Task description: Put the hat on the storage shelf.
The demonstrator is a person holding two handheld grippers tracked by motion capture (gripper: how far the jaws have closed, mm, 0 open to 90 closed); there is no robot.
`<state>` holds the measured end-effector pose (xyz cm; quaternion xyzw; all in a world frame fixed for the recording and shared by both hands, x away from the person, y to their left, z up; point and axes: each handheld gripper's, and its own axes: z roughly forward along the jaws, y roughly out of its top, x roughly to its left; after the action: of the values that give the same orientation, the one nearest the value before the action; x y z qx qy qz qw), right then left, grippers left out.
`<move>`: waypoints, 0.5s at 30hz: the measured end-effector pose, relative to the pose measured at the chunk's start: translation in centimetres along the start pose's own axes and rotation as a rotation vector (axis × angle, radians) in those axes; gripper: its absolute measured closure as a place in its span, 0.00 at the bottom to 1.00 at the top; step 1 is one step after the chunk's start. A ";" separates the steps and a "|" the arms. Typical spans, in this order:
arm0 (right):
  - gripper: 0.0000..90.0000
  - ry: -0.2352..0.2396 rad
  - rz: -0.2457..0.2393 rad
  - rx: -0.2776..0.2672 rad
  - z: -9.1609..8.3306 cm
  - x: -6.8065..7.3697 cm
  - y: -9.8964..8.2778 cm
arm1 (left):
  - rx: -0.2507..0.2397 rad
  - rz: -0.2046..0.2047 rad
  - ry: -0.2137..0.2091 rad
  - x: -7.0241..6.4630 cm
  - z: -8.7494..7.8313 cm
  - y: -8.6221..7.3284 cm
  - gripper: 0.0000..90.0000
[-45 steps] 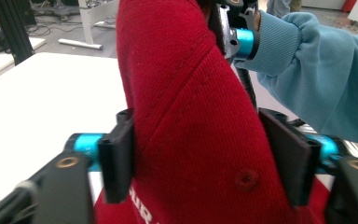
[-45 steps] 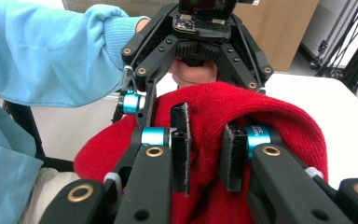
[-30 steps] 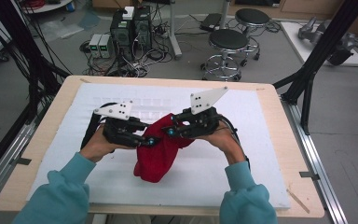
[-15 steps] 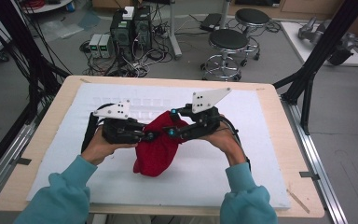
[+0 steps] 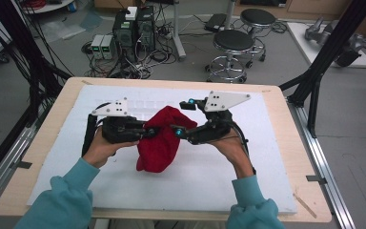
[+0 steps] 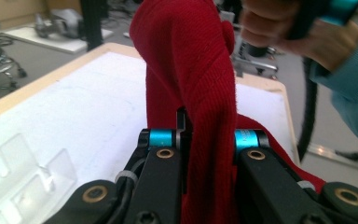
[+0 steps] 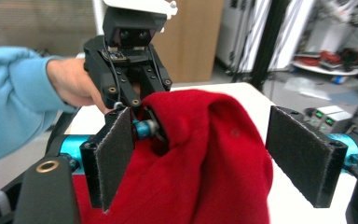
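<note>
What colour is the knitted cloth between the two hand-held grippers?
Plain red knitted cloth, no pattern; clearest in the right gripper view.

- A lab or robotics workshop.
- Black frame struts (image 5: 331, 45) flank the table (image 5: 286, 102).
- Computer boxes (image 5: 133, 28) with tangled cables on the far floor.
- Round stools (image 5: 233, 43) far right.

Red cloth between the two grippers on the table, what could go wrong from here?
1. Only the left gripper is clamped on the red cloth; the right gripper has just been opening its jaws, its pads off the fabric. The bunched cloth may sag or unfold.
2. The cloth bulges between the right gripper's open jaws, so pulling away could snag and drag it.
3. Both grippers sit close together over the white mat; a hasty regrasp could knock them together.
</note>
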<state>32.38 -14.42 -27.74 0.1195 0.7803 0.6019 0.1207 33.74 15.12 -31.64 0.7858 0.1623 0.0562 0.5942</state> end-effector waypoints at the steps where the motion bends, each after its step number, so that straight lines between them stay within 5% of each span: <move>1: 0.25 0.000 0.000 0.000 0.0 0.0 0.0 | 0.000 0.000 0.000 0.0 0.0 0.0 0.95; 5: 0.25 -0.033 0.023 -0.043 -0.4 1.2 -0.6 | -0.013 -0.016 0.051 0.3 -0.2 0.0 0.95; 15: 0.24 -0.045 0.036 -0.035 0.4 3.7 -1.3 | -0.035 -0.047 0.130 0.6 0.0 0.1 0.95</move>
<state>28.94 -13.16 -29.30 0.1448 0.7646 0.6146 0.1293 34.37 15.33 -31.56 0.7660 0.2182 0.0961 0.5970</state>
